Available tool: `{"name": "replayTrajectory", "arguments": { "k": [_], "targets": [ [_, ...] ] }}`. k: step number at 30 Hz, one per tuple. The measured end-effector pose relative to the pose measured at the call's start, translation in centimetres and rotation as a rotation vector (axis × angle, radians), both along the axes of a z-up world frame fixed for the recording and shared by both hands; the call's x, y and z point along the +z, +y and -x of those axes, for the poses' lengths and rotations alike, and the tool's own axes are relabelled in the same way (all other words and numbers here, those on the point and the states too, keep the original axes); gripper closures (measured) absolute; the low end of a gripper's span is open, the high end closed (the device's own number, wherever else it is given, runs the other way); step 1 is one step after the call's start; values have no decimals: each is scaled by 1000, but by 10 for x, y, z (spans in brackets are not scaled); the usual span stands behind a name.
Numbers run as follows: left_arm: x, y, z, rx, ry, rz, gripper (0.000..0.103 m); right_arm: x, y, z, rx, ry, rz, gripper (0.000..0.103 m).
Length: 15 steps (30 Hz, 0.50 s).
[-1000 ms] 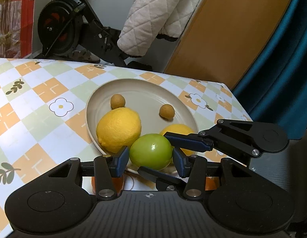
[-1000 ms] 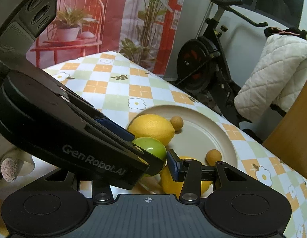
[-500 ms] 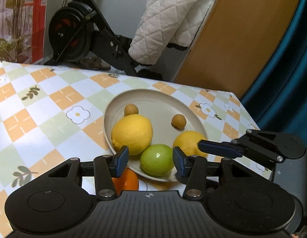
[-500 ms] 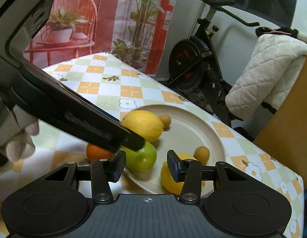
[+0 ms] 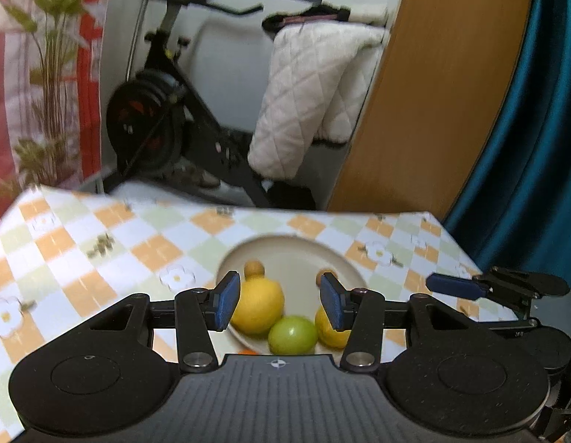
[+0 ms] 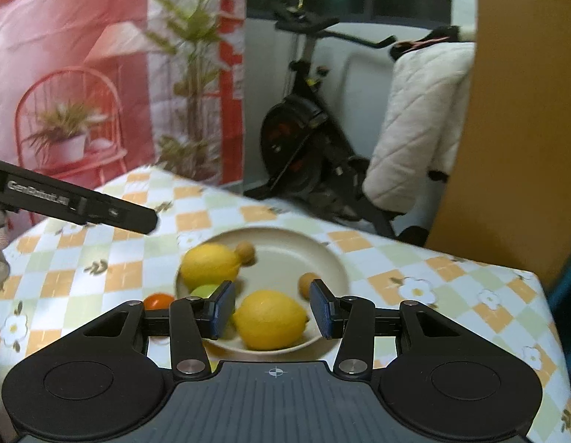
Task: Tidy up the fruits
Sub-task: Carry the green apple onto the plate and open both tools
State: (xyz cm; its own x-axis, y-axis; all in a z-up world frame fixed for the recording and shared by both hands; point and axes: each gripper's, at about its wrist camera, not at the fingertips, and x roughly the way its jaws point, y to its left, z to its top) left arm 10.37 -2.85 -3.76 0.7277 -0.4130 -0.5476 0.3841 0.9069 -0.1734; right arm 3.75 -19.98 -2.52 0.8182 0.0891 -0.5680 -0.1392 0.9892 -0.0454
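Note:
A beige plate (image 5: pixel 296 254) (image 6: pixel 285 240) on the checked tablecloth holds two lemons (image 5: pixel 259 304) (image 6: pixel 270 319), a green round fruit (image 5: pixel 292 334) (image 6: pixel 206 289) and two small brown fruits (image 5: pixel 254 268) (image 6: pixel 245 253). An orange fruit (image 6: pixel 158 301) lies on the cloth beside the plate's near left rim. My left gripper (image 5: pixel 279 304) is open and empty, raised above the plate's near side. My right gripper (image 6: pixel 272 308) is open and empty above the near lemon; it also shows in the left wrist view (image 5: pixel 451 286).
The table (image 6: pixel 451 284) ends at its far and right edges. Behind it stand an exercise bike (image 6: pixel 303 140) with a white quilted jacket (image 6: pixel 414 125), a wooden panel (image 5: pixel 433 92) and a blue curtain (image 5: pixel 536 129).
My left gripper let go of the green fruit, which now rests on the plate, and both grippers drew back and up from the plate.

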Motion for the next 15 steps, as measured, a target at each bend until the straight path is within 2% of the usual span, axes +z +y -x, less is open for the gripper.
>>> {"name": "replayTrajectory", "arguments": {
  "k": [3, 7, 15],
  "targets": [
    [16, 0, 4, 12, -51, -8, 53, 10, -5, 3, -8, -28, -8, 61],
    [19, -4, 7, 1, -65, -28, 53, 13, -8, 5, -3, -40, -28, 61],
    [-18, -2, 15, -22, 41, -60, 59, -17, 6, 7, 55, 77, -24, 61]
  ]
}}
